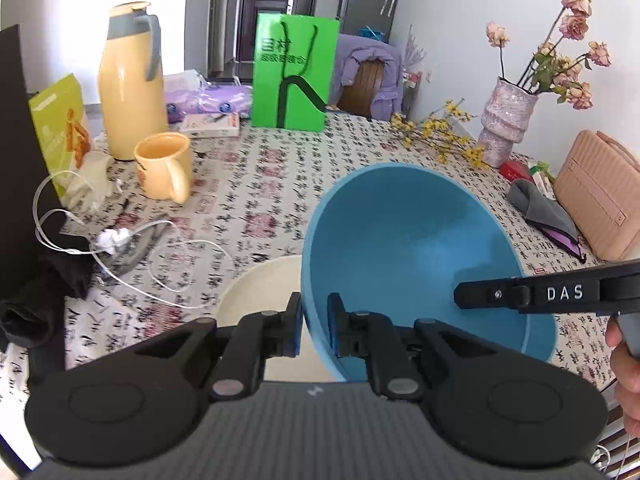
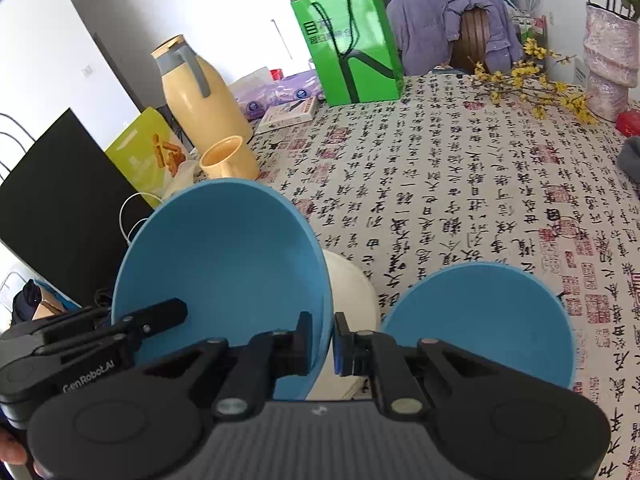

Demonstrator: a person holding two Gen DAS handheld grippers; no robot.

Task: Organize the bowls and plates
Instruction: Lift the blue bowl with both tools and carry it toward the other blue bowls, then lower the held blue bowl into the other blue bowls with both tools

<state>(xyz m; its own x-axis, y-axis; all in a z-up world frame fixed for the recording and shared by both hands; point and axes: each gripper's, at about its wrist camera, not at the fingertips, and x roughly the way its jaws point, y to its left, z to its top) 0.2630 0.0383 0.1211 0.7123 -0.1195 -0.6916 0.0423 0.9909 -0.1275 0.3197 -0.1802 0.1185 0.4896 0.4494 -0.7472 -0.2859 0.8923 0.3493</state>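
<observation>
So blue bowl (image 1: 416, 248) sits tilted, clamped at its rim by my L gripper (image 1: 315, 330) and R gripper (image 2: 323, 342), above a cream plate (image 1: 264, 292), w/ a 2nd blue bowl (image 2: 480, 320) just beside on the calligraphy tablecloth (image 2: 460, 184).

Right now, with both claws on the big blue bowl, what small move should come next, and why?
Probably lower the blue bowl straight down onto the cream dish. The left claw and right claw are shut on opposite sides of its rim, the bowl is tilted, and the cream dish lies just beneath it.
</observation>
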